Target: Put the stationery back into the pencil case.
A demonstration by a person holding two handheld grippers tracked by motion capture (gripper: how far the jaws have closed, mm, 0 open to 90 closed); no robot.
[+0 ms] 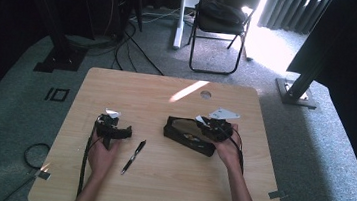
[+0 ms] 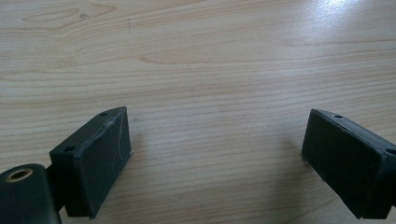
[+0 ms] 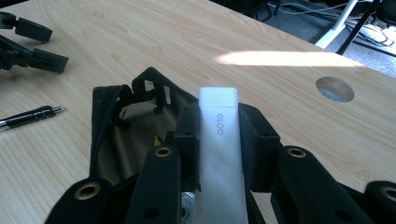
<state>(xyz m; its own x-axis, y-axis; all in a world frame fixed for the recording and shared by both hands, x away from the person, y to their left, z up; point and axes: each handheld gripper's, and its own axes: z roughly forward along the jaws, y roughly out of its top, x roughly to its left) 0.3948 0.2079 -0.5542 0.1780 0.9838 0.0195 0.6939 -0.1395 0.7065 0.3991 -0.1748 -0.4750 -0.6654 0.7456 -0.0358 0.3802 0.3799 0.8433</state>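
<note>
My right claw [image 3: 218, 140] is clamped on a white glue stick [image 3: 219, 154], both pads pressed flat against its long sides, and its square end pokes out past them. It hangs just above the open black pencil case [image 1: 189, 136], which lies right of the bench's middle with its flap thrown back. In the high view the right claw [image 1: 212, 126] sits over the case's right end. My left claw [image 1: 113, 130] rests on the bench [image 1: 168, 180] with its jaws wide apart and only bare wood grain between its pads [image 2: 100, 165]. A black pen [image 1: 133, 156] lies between my two hands, apart from both and from the case. The far half of the bench is open up to the round cable hole [image 1: 206, 94]; the near edge also has free room.
</note>
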